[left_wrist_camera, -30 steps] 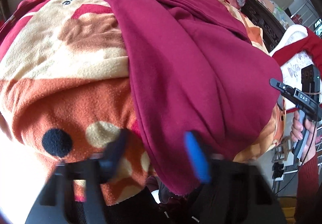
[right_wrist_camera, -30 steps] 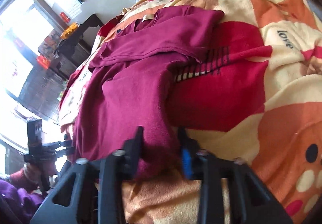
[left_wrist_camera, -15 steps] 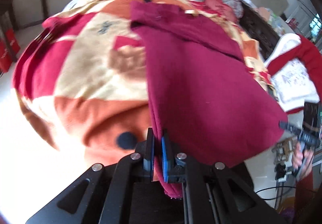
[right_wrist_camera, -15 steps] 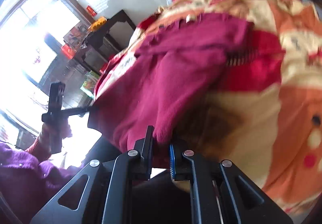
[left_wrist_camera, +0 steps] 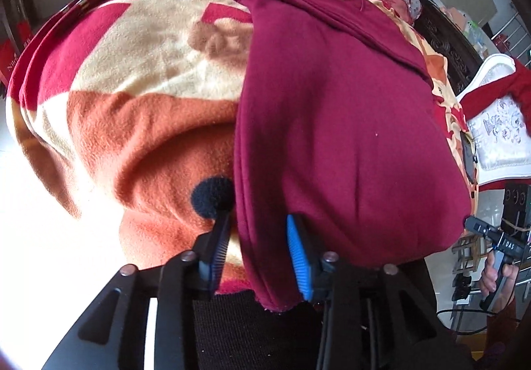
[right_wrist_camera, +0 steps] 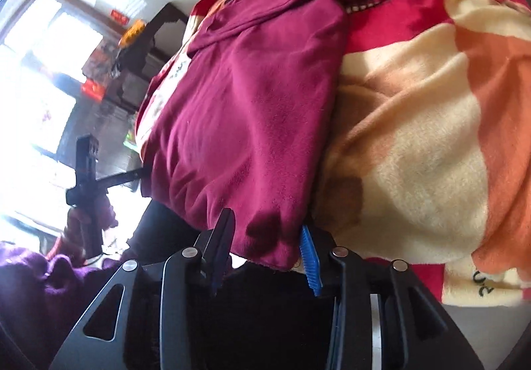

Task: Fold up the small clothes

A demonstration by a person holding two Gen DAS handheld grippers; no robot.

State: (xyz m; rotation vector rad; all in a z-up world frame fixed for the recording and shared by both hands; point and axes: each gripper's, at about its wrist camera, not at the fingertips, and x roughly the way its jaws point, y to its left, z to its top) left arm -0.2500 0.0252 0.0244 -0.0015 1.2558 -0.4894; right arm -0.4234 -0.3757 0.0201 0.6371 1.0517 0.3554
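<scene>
A bed blanket (left_wrist_camera: pixel 139 111) in orange, cream and red fills both views. On it lies the maroon garment (left_wrist_camera: pixel 332 124), lengthwise, its hem hanging over the near edge. The left gripper (left_wrist_camera: pixel 257 247) points steeply down at one hem corner; its fingers (left_wrist_camera: pixel 300 257) are opening, cloth between them, the pads no longer pressing it. The right gripper (right_wrist_camera: pixel 267 257) tilts down at the other corner, fingers (right_wrist_camera: pixel 310 265) likewise spreading, hem between them, released. In the left view a hand (left_wrist_camera: pixel 496 277) grips the right handle at the far edge.
</scene>
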